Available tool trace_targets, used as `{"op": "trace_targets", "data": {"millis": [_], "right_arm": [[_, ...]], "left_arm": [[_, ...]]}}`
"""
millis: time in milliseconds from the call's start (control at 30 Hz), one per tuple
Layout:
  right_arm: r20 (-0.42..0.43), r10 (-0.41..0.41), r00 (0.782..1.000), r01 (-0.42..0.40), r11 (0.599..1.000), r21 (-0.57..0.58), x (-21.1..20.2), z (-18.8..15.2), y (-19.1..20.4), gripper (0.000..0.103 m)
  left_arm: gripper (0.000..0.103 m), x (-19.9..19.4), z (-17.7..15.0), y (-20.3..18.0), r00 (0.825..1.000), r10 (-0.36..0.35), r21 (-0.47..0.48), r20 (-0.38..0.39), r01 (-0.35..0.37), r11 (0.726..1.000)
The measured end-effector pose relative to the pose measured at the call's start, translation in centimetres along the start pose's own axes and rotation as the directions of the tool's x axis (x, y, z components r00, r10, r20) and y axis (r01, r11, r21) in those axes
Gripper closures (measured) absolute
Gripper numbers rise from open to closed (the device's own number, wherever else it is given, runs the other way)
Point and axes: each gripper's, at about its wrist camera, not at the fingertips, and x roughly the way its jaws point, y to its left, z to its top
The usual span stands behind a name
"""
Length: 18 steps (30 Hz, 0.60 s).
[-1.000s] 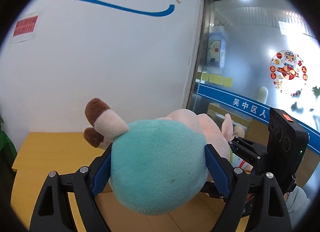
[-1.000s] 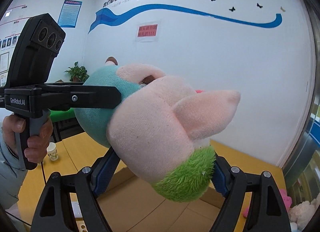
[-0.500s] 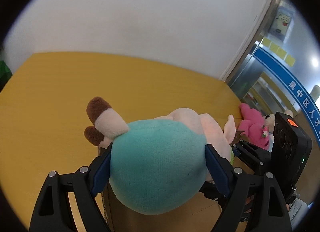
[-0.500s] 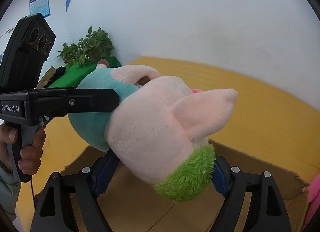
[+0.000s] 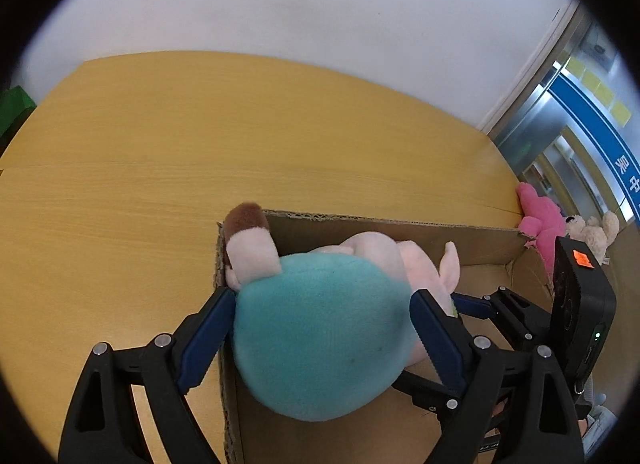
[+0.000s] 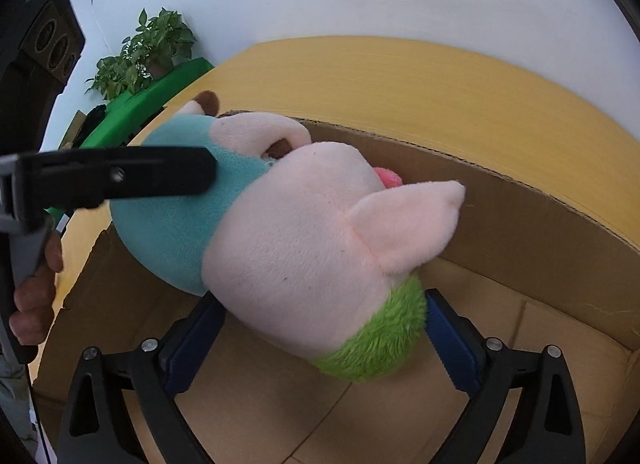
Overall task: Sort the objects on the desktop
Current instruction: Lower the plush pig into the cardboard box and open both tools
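A plush pig with a teal body (image 5: pixel 320 336), pink head (image 6: pixel 304 232) and green collar is held by both grippers over an open cardboard box (image 5: pixel 400 229), also seen in the right wrist view (image 6: pixel 520 215). My left gripper (image 5: pixel 322 306) is shut on the teal body. My right gripper (image 6: pixel 320 328) is shut on the head and green collar. The right gripper shows in the left wrist view (image 5: pixel 520 316) at the right. The left gripper's finger shows in the right wrist view (image 6: pixel 120 175).
The box sits on a yellow wooden table (image 5: pixel 160 167) against a white wall. A pink plush (image 5: pixel 540 219) and a cream plush (image 5: pixel 592 232) lie beyond the box's right end. A potted plant (image 6: pixel 148 47) on a green stand is at the left.
Both grippers have tilted down and lowered the plush pig toward the box; the box's inside now fills the lower views. The grips are unchanged.
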Motion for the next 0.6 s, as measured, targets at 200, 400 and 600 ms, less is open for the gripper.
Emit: {"op": "trace_targets", "data": {"millis": [200,400,600], "right_arm": [[0.090,-0.008,0.996,0.006,1.000,0.020,-7.6,-0.3,1.3,0.002],[0.232,-0.051,0.971,0.058,0.998,-0.027,-19.7,-5.4,3.0,0.000],[0.327,-0.169,0.930,0.208,0.974,-0.087,-28.6,-16.2,4.2,0.000]], "left_arm": [[0.014,-5.4,-1.8,0.3,0.995,0.015,0.036,0.096,-0.018,0.999],[0.012,-11.2,-6.7,-2.4,0.964,0.076,0.141,0.255,-0.115,0.983],[0.012,-15.1,-14.0,-7.5,0.917,0.101,0.213,0.386,-0.195,0.957]]}}
